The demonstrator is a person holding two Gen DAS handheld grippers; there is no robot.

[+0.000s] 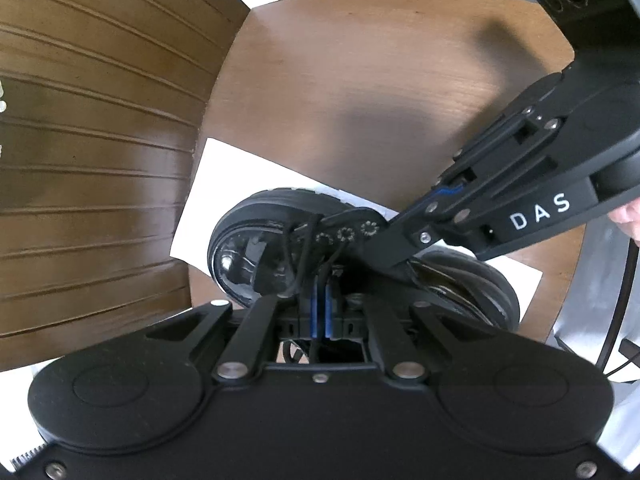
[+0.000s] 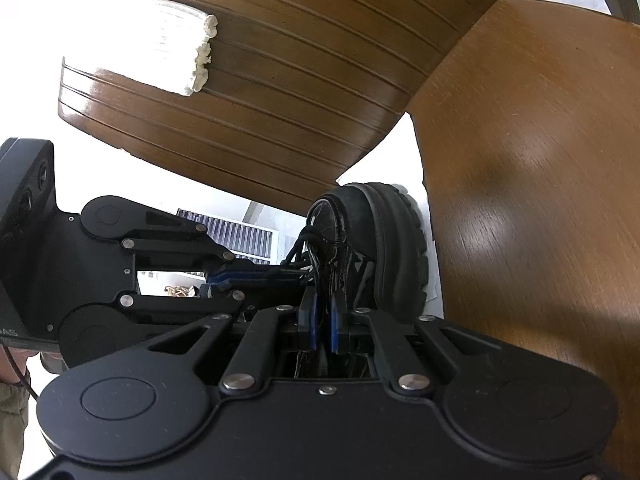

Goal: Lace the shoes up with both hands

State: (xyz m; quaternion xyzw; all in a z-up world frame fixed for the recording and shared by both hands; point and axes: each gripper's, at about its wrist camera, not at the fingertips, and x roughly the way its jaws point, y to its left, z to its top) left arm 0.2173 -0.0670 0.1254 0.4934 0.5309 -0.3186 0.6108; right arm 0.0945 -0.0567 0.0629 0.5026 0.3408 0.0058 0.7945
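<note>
From my left wrist view, the glossy black chunky-soled shoe (image 1: 248, 248) lies low in the centre of the frame on a white sheet of paper (image 1: 224, 176), which rests on the brown wooden bench (image 1: 360, 80). My left gripper (image 1: 320, 280) sits at the bottom centre with its blue-padded jaws drawn almost together, and a thin black shoelace (image 1: 304, 256) runs down between the pads, so I read it as pinched there. The right gripper (image 1: 380, 256) enters from the upper right and reaches down to the row of round eyelets (image 1: 345, 234) on the shoe's upper; its tip is hidden against the dark leather. In the right wrist view the same shoe (image 2: 384, 240) stands just above centre, its lugged sole turned toward the right of the frame, beside the bench (image 2: 540, 160). My right gripper (image 2: 323, 300) at bottom centre is nearly closed, with dark lace strands (image 2: 320, 276) passing between its pads. The left gripper (image 2: 296, 272) comes in from the left, closed at the tangle of laces. A ribbed brown panel (image 2: 280, 60) fills the upper frame.
</note>
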